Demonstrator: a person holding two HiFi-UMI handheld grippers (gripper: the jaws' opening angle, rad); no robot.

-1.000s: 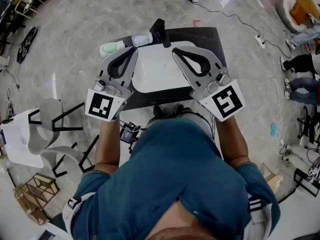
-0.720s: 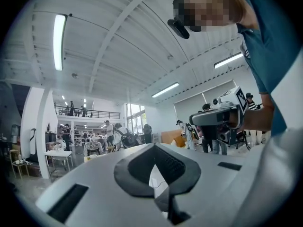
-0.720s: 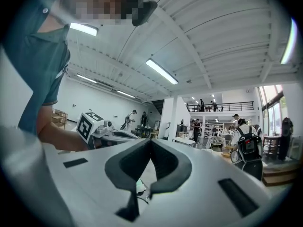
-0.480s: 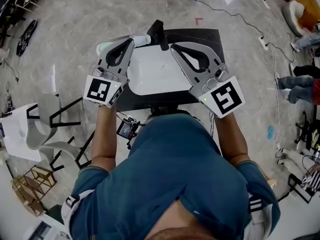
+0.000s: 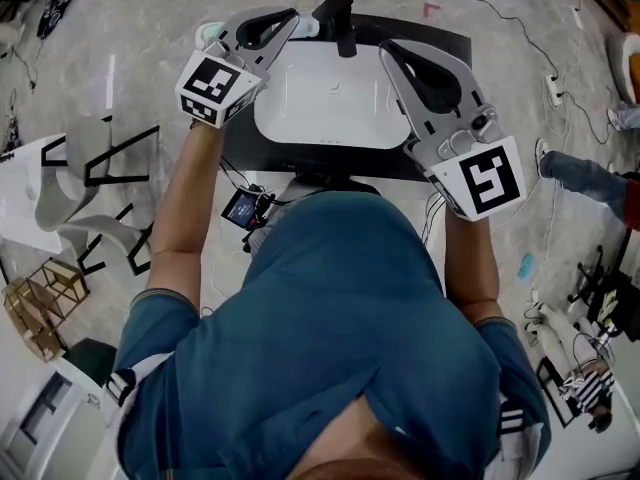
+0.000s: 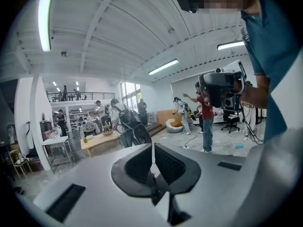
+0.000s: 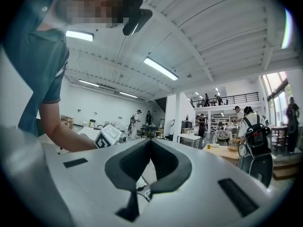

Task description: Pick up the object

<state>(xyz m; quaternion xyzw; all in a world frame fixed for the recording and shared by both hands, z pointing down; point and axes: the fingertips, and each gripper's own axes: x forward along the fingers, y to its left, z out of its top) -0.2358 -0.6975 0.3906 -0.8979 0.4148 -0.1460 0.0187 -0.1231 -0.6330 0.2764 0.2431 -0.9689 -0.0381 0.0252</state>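
A white tray (image 5: 330, 118) lies on a black table (image 5: 455, 53). At the table's far edge stands a black object (image 5: 340, 18). A pale green bottle (image 5: 205, 34) at the far left corner is mostly hidden by my left gripper (image 5: 292, 13), which hovers over that corner, shut and empty. My right gripper (image 5: 384, 48) hangs over the tray's right side, its jaws also together with nothing between them. The left gripper view shows shut tips (image 6: 152, 148) and only the hall beyond. In the right gripper view the jaws (image 7: 150, 141) meet too, with the left gripper's marker cube (image 7: 109, 135) behind them.
White chairs (image 5: 60, 203) stand on the floor to the left, and a small wooden frame (image 5: 35, 303) lies near them. Cables (image 5: 520, 28) run across the floor at the right. Several people (image 6: 203, 112) stand in the hall.
Both grippers have moved toward the table's far edge. The left one went further and now sits over the far left corner, covering the bottles there. Both stayed shut.
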